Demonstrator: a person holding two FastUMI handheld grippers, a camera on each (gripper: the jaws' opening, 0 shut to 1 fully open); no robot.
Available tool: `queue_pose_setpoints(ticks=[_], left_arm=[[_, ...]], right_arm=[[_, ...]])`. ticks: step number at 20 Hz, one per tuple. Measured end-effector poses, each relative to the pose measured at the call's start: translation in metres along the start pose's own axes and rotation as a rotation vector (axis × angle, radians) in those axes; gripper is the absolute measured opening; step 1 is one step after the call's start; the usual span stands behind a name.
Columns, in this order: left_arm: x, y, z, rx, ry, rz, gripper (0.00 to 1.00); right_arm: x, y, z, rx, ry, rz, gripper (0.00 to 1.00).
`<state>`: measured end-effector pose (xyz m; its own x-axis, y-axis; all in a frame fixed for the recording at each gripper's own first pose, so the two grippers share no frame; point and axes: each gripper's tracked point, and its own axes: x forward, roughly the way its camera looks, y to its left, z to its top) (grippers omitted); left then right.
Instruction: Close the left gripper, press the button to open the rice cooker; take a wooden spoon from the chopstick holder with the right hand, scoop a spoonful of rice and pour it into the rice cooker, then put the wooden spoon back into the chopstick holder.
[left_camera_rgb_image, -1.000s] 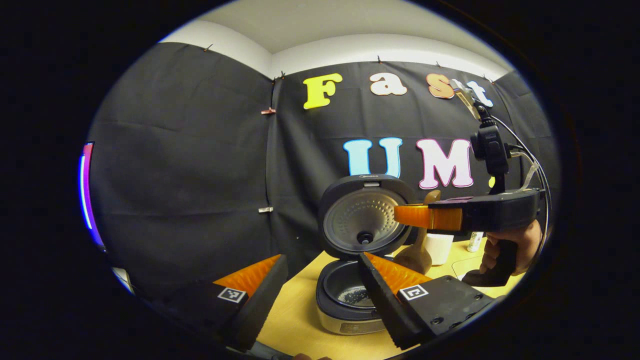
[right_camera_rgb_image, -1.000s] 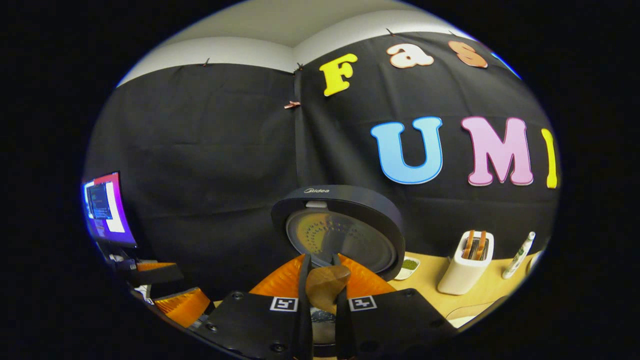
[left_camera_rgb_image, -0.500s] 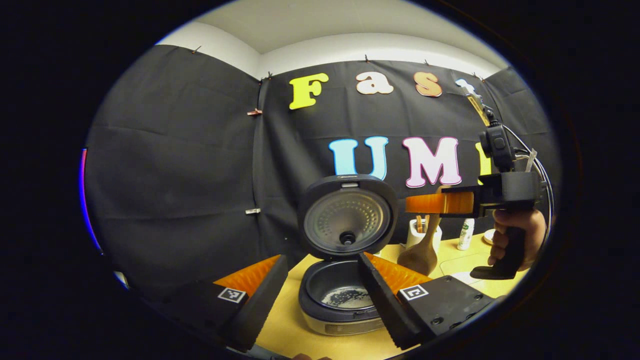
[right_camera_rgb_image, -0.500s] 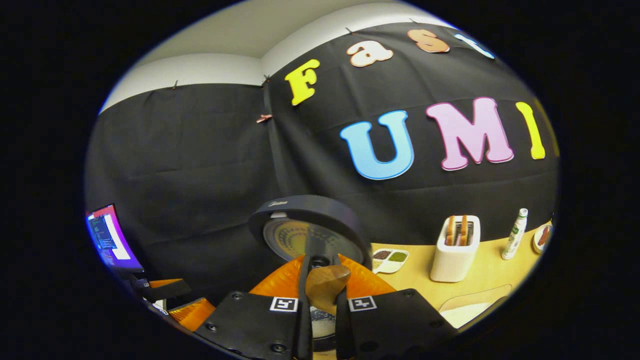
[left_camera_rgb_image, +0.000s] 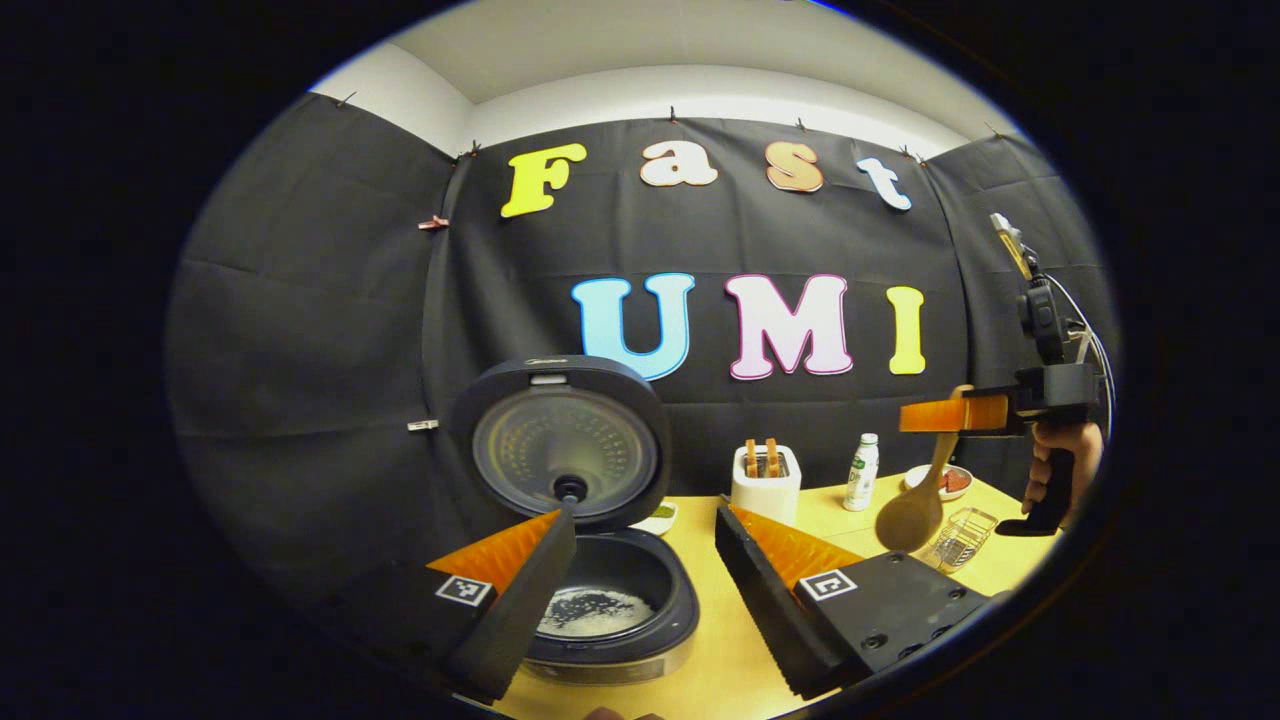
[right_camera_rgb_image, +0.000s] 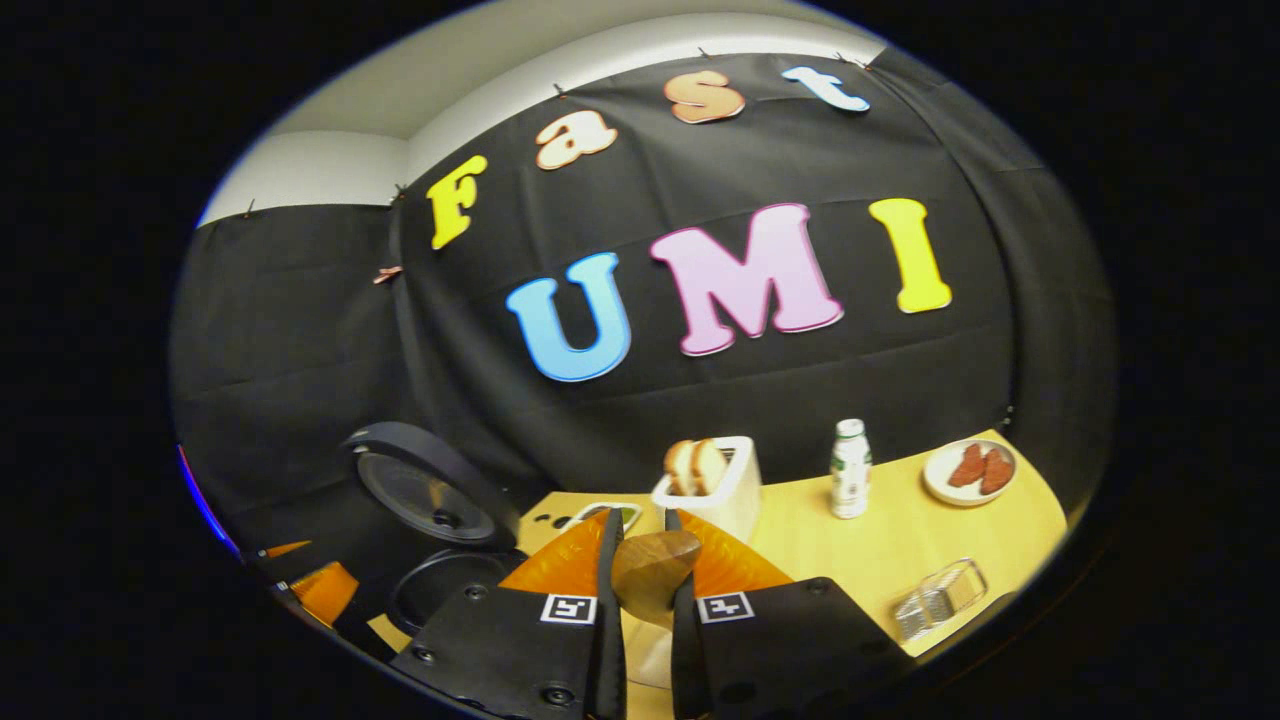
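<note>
My right gripper clamps the wooden spoon above bare table. The toaster stands just ahead, a bottle, plate and wire rack to its right. The rice cooker, lid upright, blocks the left.

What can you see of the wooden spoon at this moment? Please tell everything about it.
The wooden spoon is plain brown wood with a smooth oval bowl and a slim handle. In the left gripper view it hangs bowl-down above the table, near a small wire basket, its handle top clamped in the right tongs. In the right gripper view its rounded end sits pinched between both fingers. The bowl touches nothing; whether rice remains in it cannot be told.
</note>
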<state>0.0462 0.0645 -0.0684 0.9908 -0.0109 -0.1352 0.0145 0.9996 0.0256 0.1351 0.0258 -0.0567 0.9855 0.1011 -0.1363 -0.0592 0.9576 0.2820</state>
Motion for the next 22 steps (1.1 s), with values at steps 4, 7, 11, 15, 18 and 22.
queue_pose_setpoints(ticks=[4,7,11,15,18,22], left_arm=[[0.012,-0.035,0.005,0.004,-0.001,-0.023,0.96],[0.019,-0.054,0.006,0.012,0.000,-0.031,0.96],[0.024,-0.074,0.003,-0.006,0.015,-0.026,0.96],[0.026,-0.081,0.000,0.012,0.031,-0.002,0.95],[0.025,-0.081,0.002,0.030,0.031,0.015,0.95],[0.026,-0.077,-0.005,0.006,0.055,0.040,0.96]], right_arm=[[-0.013,-0.089,0.013,0.014,-0.017,-0.126,0.22],[-0.018,-0.135,0.017,0.001,-0.021,-0.184,0.22],[-0.015,-0.175,0.008,-0.019,-0.001,-0.224,0.22],[-0.007,-0.196,-0.014,0.012,0.049,-0.235,0.22],[-0.002,-0.208,-0.033,0.028,0.080,-0.242,0.22],[0.002,-0.218,-0.054,0.042,0.129,-0.262,0.22]])
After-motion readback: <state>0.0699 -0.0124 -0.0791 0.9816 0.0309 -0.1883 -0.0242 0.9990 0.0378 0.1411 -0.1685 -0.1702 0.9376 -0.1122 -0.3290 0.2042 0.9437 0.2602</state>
